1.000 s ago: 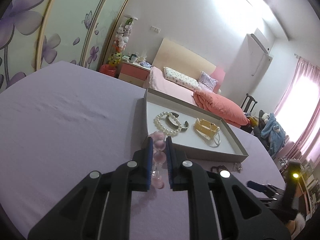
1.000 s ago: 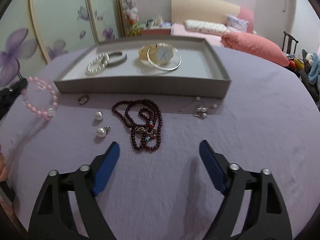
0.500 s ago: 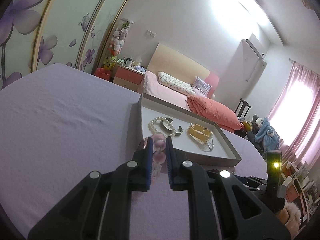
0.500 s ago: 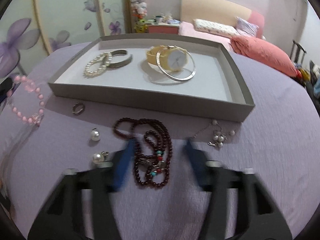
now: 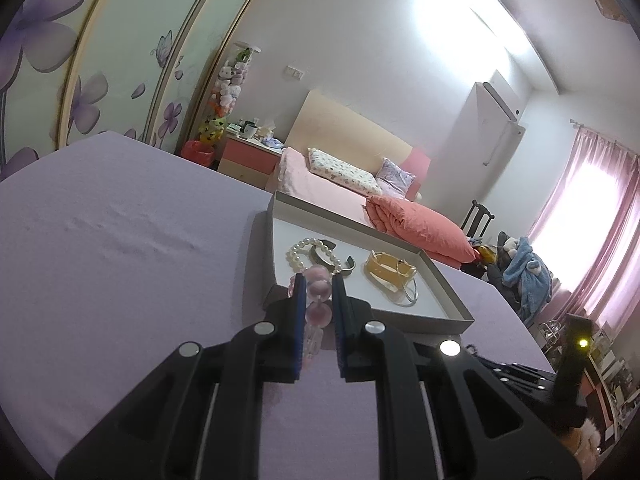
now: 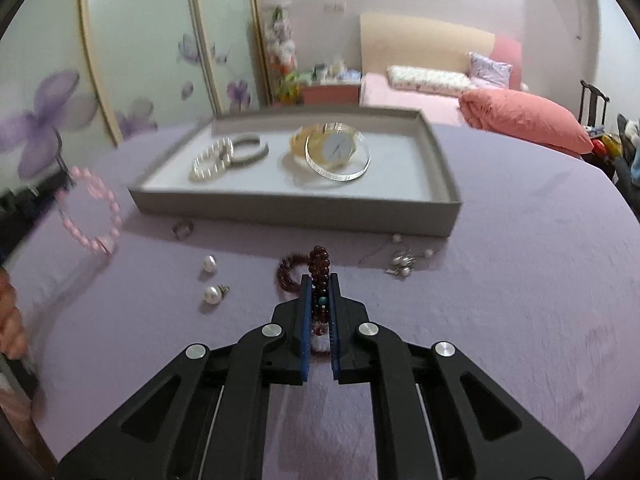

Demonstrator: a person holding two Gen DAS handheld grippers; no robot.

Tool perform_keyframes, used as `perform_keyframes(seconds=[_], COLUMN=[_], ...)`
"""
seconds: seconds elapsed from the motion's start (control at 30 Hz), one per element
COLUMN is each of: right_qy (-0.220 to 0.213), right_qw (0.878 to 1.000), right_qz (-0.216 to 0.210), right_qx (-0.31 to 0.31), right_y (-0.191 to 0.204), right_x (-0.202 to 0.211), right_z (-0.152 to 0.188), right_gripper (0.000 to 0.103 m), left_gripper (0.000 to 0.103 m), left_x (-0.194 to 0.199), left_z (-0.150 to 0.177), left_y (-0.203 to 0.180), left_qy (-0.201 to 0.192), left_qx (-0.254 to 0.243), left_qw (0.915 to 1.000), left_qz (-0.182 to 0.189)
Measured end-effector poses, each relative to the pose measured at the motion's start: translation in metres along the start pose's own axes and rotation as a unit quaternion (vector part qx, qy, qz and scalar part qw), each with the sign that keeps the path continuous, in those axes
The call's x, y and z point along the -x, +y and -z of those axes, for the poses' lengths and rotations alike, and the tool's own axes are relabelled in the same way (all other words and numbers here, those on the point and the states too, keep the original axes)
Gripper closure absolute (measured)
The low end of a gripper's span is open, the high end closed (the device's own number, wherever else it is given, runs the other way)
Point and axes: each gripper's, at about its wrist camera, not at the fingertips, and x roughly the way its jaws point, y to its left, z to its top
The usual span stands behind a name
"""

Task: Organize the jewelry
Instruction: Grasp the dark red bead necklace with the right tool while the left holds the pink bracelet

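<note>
My left gripper (image 5: 318,280) is shut on a pink bead bracelet (image 5: 318,290), held just before the near corner of the grey tray (image 5: 440,280). In the right wrist view this bracelet (image 6: 90,210) hangs at the left, above the lilac cloth. My right gripper (image 6: 320,280) is closing its jaws, and the pads press on a dark red bead necklace (image 6: 319,264) bunched between them, with one loop trailing left on the cloth. The tray (image 6: 296,210) holds a pearl bracelet (image 6: 212,160), a silver cuff (image 6: 250,150), and a yellow watch with a silver bangle (image 6: 336,150).
On the cloth in front of the tray lie a ring (image 6: 183,230), two pearl earrings (image 6: 209,264) and a thin chain with pearls (image 6: 402,262). A person's hand (image 6: 10,320) shows at the left edge. A bed stands behind the table.
My right gripper went from wide open to shut on the dark red necklace and has lifted part of it. The left gripper stayed put with the pink bracelet.
</note>
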Motion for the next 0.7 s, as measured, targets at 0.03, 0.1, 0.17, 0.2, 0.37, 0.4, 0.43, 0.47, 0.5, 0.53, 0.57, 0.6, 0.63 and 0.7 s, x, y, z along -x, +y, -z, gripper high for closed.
perform_keyframes(seconds=[0.03, 0.1, 0.17, 0.2, 0.37, 0.4, 0.43, 0.47, 0.5, 0.53, 0.57, 0.6, 0.63, 0.7], right_qy=[-0.011, -0.041, -0.068, -0.081, -0.119, -0.124, -0.129, -0.134, -0.137, -0.14, -0.142, -0.144, -0.146, -0.151], right_qw=[1.0, 0.999, 0.997, 0.996, 0.991, 0.991, 0.99, 0.989, 0.989, 0.988, 0.988, 0.988, 0.987, 0.987], right_qz=[-0.001, -0.012, -0.016, -0.02, -0.026, -0.026, -0.027, -0.027, -0.027, -0.026, -0.027, -0.027, -0.027, -0.028], right_qx=[-0.007, -0.021, -0.029, -0.033, -0.047, -0.048, -0.05, -0.051, -0.052, -0.053, -0.054, -0.055, -0.055, -0.057], right_y=[-0.002, -0.007, -0.01, -0.012, -0.016, -0.016, -0.016, -0.017, -0.017, -0.017, -0.018, -0.017, -0.018, -0.019], right_x=[0.005, 0.02, 0.034, 0.041, 0.064, 0.067, 0.069, 0.072, 0.074, 0.075, 0.076, 0.076, 0.076, 0.078], right_z=[0.0, -0.001, -0.003, -0.003, -0.006, -0.007, -0.007, -0.007, -0.008, -0.008, -0.008, -0.008, -0.008, -0.008], right_gripper=[0.095, 0.095, 0.095, 0.095, 0.095, 0.095, 0.095, 0.095, 0.095, 0.095, 0.095, 0.095, 0.095, 0.095], left_gripper=[0.09, 0.09, 0.09, 0.09, 0.09, 0.09, 0.09, 0.09, 0.09, 0.09, 0.09, 0.09, 0.09, 0.09], left_x=[0.0, 0.0, 0.001, 0.001, 0.003, 0.004, 0.005, 0.006, 0.007, 0.008, 0.009, 0.011, 0.012, 0.015], left_z=[0.0, 0.0, 0.001, 0.001, 0.001, 0.0, 0.0, -0.001, -0.001, -0.001, -0.001, -0.001, -0.001, -0.001], left_y=[0.0, 0.0, -0.001, -0.001, -0.004, -0.003, -0.004, -0.005, -0.006, -0.007, -0.007, -0.007, -0.008, -0.01], left_qy=[0.0, 0.0, -0.001, -0.001, -0.001, -0.001, -0.002, -0.003, -0.004, -0.005, -0.006, -0.006, -0.007, -0.01], left_qx=[0.0, -0.001, -0.002, -0.002, -0.005, -0.006, -0.007, -0.009, -0.011, -0.012, -0.013, -0.015, -0.016, -0.018], left_qw=[1.0, 1.0, 1.0, 1.0, 1.0, 1.0, 1.0, 0.9999, 0.9999, 0.9999, 0.9999, 0.9998, 0.9998, 0.9997], left_qz=[0.0, 0.001, 0.001, 0.001, 0.003, 0.004, 0.004, 0.005, 0.005, 0.006, 0.007, 0.008, 0.009, 0.01])
